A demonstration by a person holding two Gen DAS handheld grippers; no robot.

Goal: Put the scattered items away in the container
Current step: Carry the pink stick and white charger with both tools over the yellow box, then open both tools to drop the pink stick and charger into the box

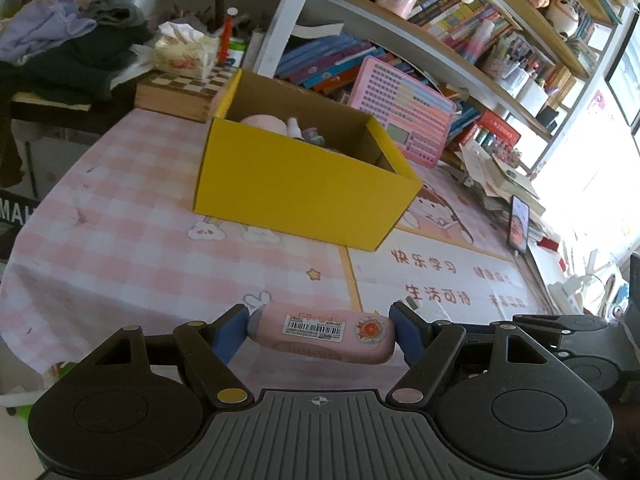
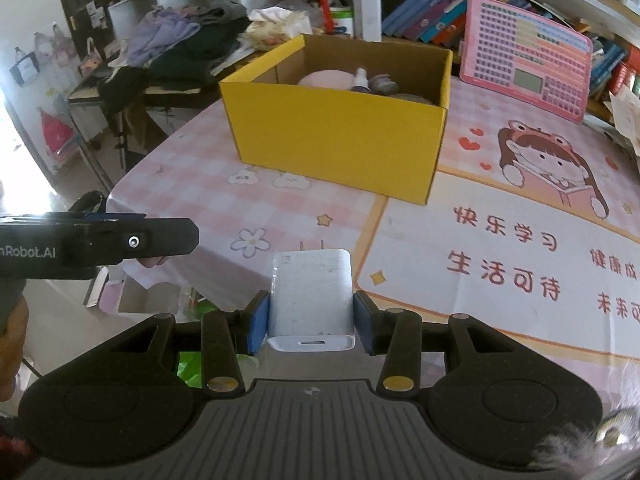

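A yellow cardboard box [image 1: 304, 184] stands open on the pink checked tablecloth, and it also shows in the right wrist view [image 2: 336, 140]. Inside it lie a pink round item, a small spray bottle [image 2: 361, 79] and other small things. My left gripper [image 1: 320, 330] is shut on a pink tube-shaped item with a barcode label [image 1: 320, 332], held crosswise above the table short of the box. My right gripper [image 2: 312, 316] is shut on a white charger plug [image 2: 310, 296], prongs pointing forward, also short of the box.
A pink learning tablet [image 1: 404, 114] leans against books behind the box. A tissue pack [image 1: 186, 54], a chessboard box and piled clothes sit at the back left. A phone [image 1: 519, 224] stands at the right edge. The left gripper's body [image 2: 96, 244] shows left of the right gripper.
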